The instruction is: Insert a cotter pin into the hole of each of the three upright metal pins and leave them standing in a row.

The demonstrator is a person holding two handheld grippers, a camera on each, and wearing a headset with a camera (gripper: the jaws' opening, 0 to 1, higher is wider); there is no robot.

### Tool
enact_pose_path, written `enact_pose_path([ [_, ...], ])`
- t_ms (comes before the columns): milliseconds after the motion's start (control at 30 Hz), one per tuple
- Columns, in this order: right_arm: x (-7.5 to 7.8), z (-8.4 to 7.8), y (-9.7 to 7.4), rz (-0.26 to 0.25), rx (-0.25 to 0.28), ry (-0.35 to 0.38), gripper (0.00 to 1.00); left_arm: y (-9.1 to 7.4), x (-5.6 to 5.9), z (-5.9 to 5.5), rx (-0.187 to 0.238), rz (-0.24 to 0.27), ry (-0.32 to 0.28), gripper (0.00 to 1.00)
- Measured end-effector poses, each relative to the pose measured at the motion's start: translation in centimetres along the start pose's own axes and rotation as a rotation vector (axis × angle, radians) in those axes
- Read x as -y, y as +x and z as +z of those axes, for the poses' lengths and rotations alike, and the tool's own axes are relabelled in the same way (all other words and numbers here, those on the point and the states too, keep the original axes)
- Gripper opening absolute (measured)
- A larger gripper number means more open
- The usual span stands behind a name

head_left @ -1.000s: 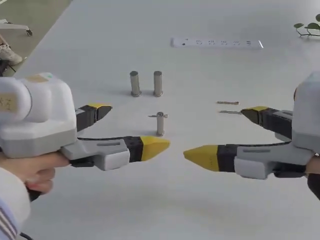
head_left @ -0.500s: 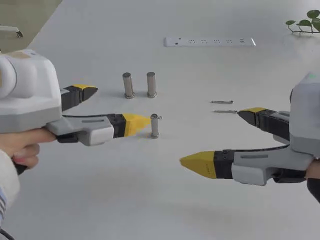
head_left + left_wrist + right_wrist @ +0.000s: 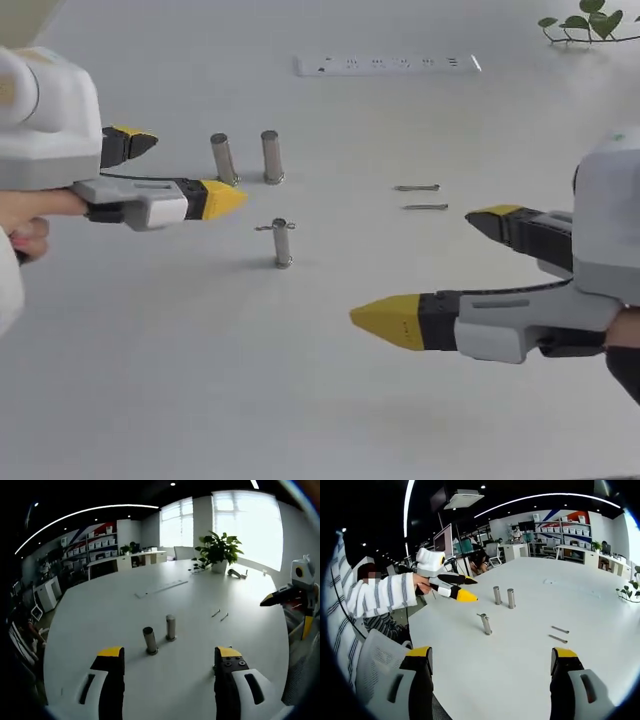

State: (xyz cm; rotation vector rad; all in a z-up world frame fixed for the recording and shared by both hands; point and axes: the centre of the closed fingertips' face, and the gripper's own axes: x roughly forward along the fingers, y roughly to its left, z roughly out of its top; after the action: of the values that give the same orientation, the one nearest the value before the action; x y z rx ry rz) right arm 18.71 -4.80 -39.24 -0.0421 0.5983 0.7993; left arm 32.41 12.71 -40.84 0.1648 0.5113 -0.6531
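Note:
Two bare upright metal pins (image 3: 223, 158) (image 3: 270, 156) stand side by side at the back of the white table. A third upright pin (image 3: 282, 243) with a cotter pin through its top stands nearer, alone. Two loose cotter pins (image 3: 416, 187) (image 3: 425, 207) lie to the right. My left gripper (image 3: 180, 170) is open, hovering just left of the two bare pins (image 3: 149, 640) (image 3: 170, 627). My right gripper (image 3: 440, 270) is open, low on the right, apart from everything. The pinned upright pin (image 3: 484, 623) and loose cotter pins (image 3: 559, 629) lie ahead of it.
A white power strip (image 3: 388, 65) lies at the far edge of the table (image 3: 200, 380). A leafy plant sprig (image 3: 585, 22) sits at the far right corner. A person's striped sleeve (image 3: 380, 597) holds the left gripper (image 3: 447, 585).
My left gripper has moved away from the pinned upright pin, up and left toward the two bare pins. The head camera has shifted right. The right gripper stays about where it was.

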Motion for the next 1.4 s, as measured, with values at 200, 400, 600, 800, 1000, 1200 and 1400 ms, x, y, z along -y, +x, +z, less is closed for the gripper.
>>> enact_pose_path([
  [200,0.5,-0.3,-0.2,-0.012,-0.003,0.013,0.97,2.1,-1.1,-1.0,-0.039,0.008,0.012,0.62],
  [400,0.5,-0.7,-0.1,-0.012,-0.016,0.013,0.96,4.7,-1.8,-2.0,-0.088,0.024,0.021,0.5],
  [600,0.6,-1.0,0.0,-0.011,-0.026,0.017,0.96,6.3,-2.4,-2.0,-0.092,0.035,0.001,0.38],
  [800,0.6,-1.3,0.2,-0.007,-0.032,0.02,0.95,7.3,-3.5,-2.1,-0.087,0.078,0.011,0.28],
  [1000,0.5,-1.7,0.3,-0.004,-0.045,0.025,0.95,8.1,-3.9,-2.2,-0.086,0.083,0.016,0.23],
  [1200,0.6,-2.0,0.3,-0.003,-0.046,0.031,0.94,8.2,-3.7,-1.9,-0.072,0.084,-0.005,0.15],
  [1400,0.5,-2.0,0.1,0.002,-0.043,0.032,0.93,8.6,-3.4,-2.0,-0.08,0.079,0.024,0.13],
])
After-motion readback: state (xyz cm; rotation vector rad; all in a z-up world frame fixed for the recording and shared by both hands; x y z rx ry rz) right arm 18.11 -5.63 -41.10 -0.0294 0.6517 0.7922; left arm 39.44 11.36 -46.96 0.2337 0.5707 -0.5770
